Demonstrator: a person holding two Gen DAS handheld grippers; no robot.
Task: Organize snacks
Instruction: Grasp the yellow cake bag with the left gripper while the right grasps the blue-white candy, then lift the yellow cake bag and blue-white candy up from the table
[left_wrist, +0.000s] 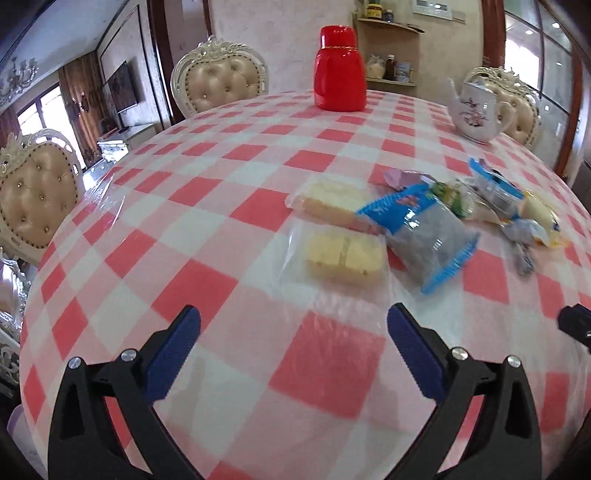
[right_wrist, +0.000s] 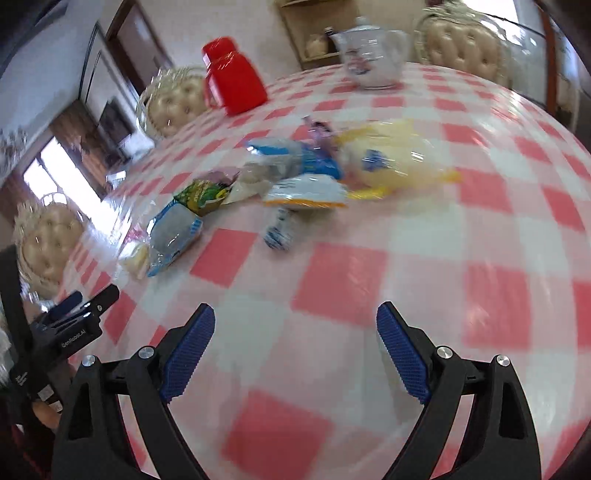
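Note:
Several wrapped snacks lie scattered on the red-and-white checked tablecloth (left_wrist: 229, 221). In the left wrist view a clear-wrapped yellow cake (left_wrist: 343, 256) lies nearest, with a second cake pack (left_wrist: 328, 199) behind it and a blue-edged packet (left_wrist: 424, 236) to its right. My left gripper (left_wrist: 293, 325) hovers open just short of the cake, nothing between its blue pads. The right wrist view is blurred: a yellow bag (right_wrist: 399, 155), a blue packet (right_wrist: 295, 162) and a green packet (right_wrist: 201, 195) lie ahead. My right gripper (right_wrist: 295, 321) is open and empty, well short of them.
A red thermos jug (left_wrist: 340, 70) and a white teapot (left_wrist: 476, 110) stand at the far side of the table. Tufted cream chairs (left_wrist: 221, 81) ring the table. The left gripper's body (right_wrist: 70, 325) shows at the left edge of the right wrist view.

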